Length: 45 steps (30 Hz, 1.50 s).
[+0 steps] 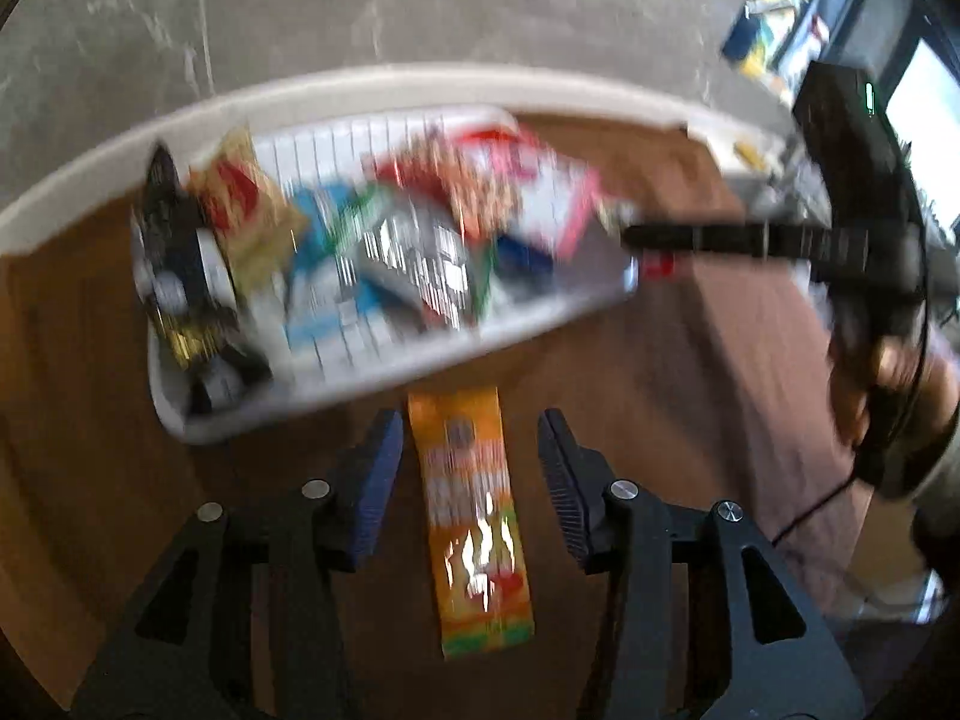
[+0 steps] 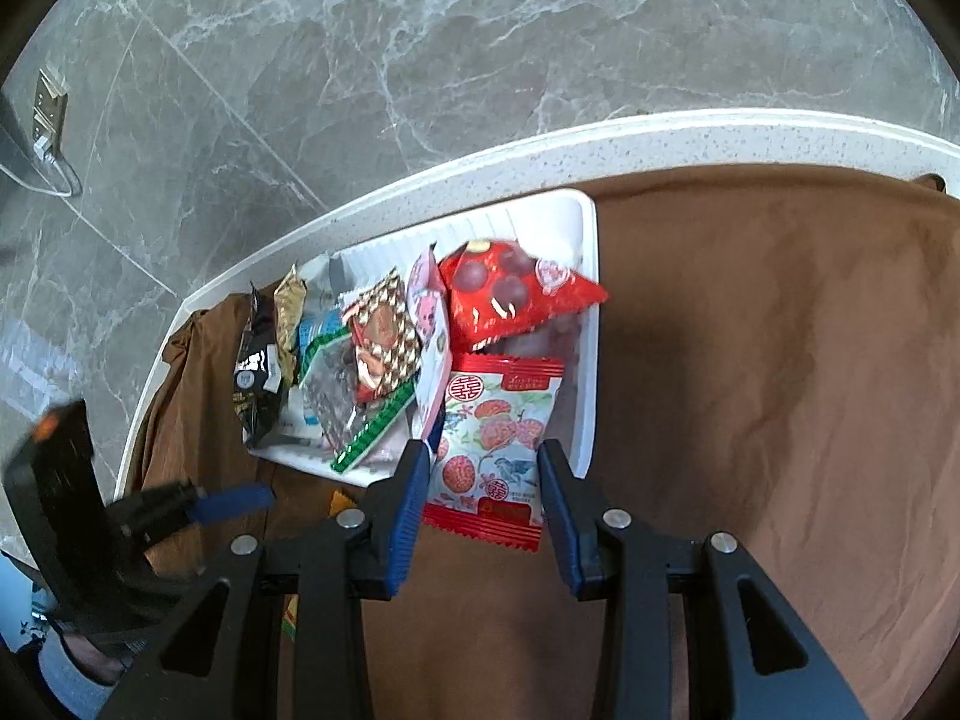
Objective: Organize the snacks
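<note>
— From the left gripper's (image 1: pixel 468 450) camera, what do you see?

— It is blurred. An orange snack packet (image 1: pixel 471 516) lies flat on the brown cloth (image 1: pixel 690 360), just in front of the white tray (image 1: pixel 420 360). The jaws stand partly open on both sides of it, and the pads do not touch it. I think the packet is free on the cloth, not held.

— And the tray?

— It is full of mixed snack bags. I suppose it is where the snacks are gathered. The right gripper (image 1: pixel 636 237) reaches toward its far corner.

— Now the right camera?

— This one is sharp. The right gripper (image 2: pixel 483 480) has a lychee-print packet (image 2: pixel 498 450) between its blue pads, which seem to press on its edges. I judge it is gripped. The packet hangs half over the tray's (image 2: pixel 585 324) near rim, below a red chocolate-ball bag (image 2: pixel 510 294). Perhaps it is held there to be placed in or taken out; I cannot tell which.
</note>
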Tool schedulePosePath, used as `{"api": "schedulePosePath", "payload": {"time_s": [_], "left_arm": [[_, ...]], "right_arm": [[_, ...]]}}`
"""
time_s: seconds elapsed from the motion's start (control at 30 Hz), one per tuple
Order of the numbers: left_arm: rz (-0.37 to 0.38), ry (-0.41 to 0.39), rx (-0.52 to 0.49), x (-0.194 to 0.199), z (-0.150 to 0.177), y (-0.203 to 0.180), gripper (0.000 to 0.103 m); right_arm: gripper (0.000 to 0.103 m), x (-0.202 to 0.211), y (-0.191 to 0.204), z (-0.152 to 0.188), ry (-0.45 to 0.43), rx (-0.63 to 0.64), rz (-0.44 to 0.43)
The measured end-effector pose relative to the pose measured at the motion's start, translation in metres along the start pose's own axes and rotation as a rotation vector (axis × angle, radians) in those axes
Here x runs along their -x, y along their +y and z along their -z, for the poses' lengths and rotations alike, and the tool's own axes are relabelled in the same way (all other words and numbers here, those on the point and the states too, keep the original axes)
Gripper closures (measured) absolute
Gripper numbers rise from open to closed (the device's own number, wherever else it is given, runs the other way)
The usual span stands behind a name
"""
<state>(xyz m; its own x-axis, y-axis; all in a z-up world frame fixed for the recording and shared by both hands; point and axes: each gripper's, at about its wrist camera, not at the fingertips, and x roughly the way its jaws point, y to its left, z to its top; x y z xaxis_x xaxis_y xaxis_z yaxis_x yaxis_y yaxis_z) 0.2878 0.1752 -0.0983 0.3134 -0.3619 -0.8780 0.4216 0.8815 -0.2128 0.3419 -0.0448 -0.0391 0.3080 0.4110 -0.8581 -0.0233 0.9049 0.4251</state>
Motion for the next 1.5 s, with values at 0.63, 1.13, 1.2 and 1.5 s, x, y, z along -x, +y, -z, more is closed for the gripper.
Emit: {"api": "schedulePosePath", "payload": {"time_s": [0.63, 1.13, 1.2, 1.5], "left_arm": [[-0.101, 0.04, -0.075, -0.031, 0.042, -0.026, 0.066], [-0.06, -0.053, 0.001, 0.0, 0.04, -0.013, 0.075], [-0.039, -0.063, 0.007, 0.007, 0.038, -0.013, 0.075], [-0.024, -0.065, 0.006, 0.013, 0.041, -0.018, 0.075]], "right_arm": [[0.063, 0.008, 0.016, 0.05, 0.053, 0.038, -0.026], [0.063, 0.008, 0.025, 0.064, 0.069, 0.035, -0.05], [0.063, 0.011, 0.027, 0.064, 0.064, 0.036, -0.057], [0.063, 0.003, 0.029, 0.069, 0.107, 0.111, 0.005]]}}
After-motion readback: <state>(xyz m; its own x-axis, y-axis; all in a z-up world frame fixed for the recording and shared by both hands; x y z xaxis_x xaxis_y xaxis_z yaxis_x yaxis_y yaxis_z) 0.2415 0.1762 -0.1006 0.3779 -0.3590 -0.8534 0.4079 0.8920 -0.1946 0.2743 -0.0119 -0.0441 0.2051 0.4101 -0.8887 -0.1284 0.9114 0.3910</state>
